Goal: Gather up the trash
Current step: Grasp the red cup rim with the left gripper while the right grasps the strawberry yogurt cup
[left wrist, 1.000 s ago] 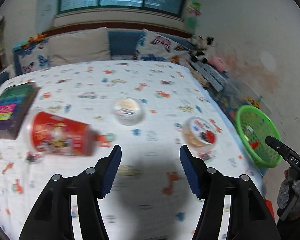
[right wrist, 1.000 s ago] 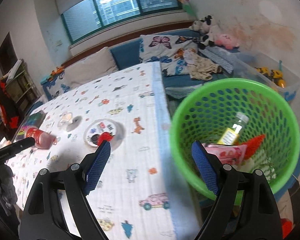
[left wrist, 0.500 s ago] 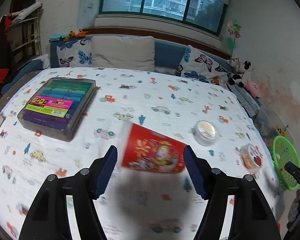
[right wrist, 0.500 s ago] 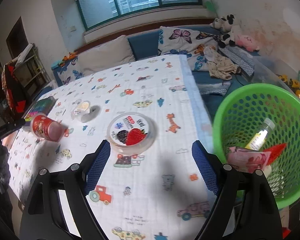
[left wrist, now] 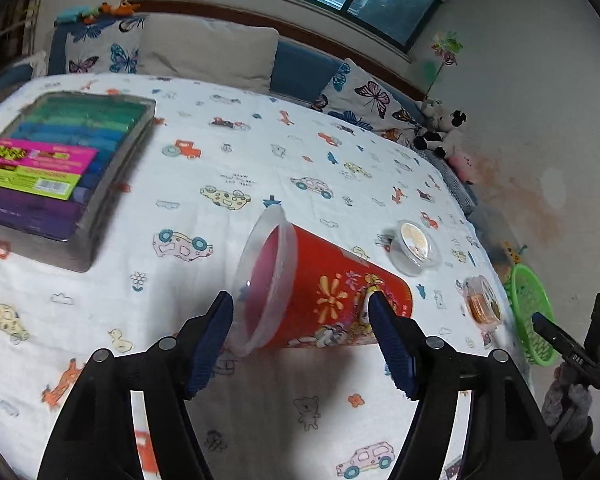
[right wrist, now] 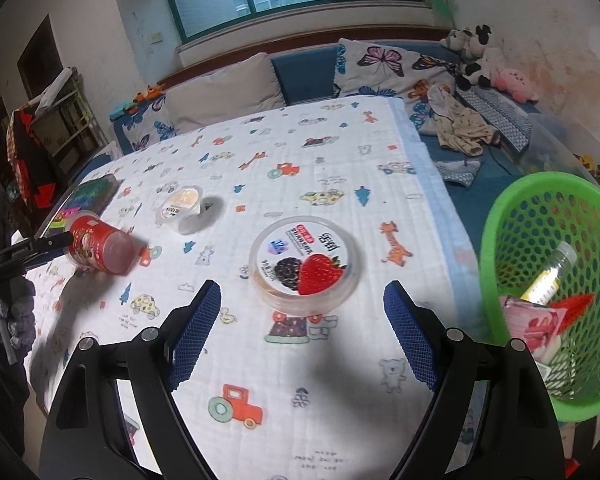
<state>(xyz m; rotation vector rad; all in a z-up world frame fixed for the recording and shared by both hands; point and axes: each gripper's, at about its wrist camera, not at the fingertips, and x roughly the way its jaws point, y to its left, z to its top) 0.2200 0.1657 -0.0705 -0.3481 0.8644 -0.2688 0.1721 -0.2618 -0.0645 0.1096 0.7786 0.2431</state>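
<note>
Left claw (left wrist: 300,332) wide, pads flanking red cup (left wrist: 324,300) lying sideways on desk (left wrist: 260,152), not pressing. Cup looks light, thin-walled, crushable; grip mid-body gently. Right claw (right wrist: 302,320) wide, empty, above round lidded tub (right wrist: 304,260); green basket (right wrist: 500,232) at right.

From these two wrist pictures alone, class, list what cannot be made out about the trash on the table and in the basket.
- Red cup, left wrist view: its underside is hidden; whether the left gripper pads touch it is unclear.
- Green basket, left wrist view: too small to see inside.
- Green basket, right wrist view: far side cut off by the frame edge; the bottom is buried under wrappers.
- Small pudding cup, right wrist view: label too small to read.
</note>
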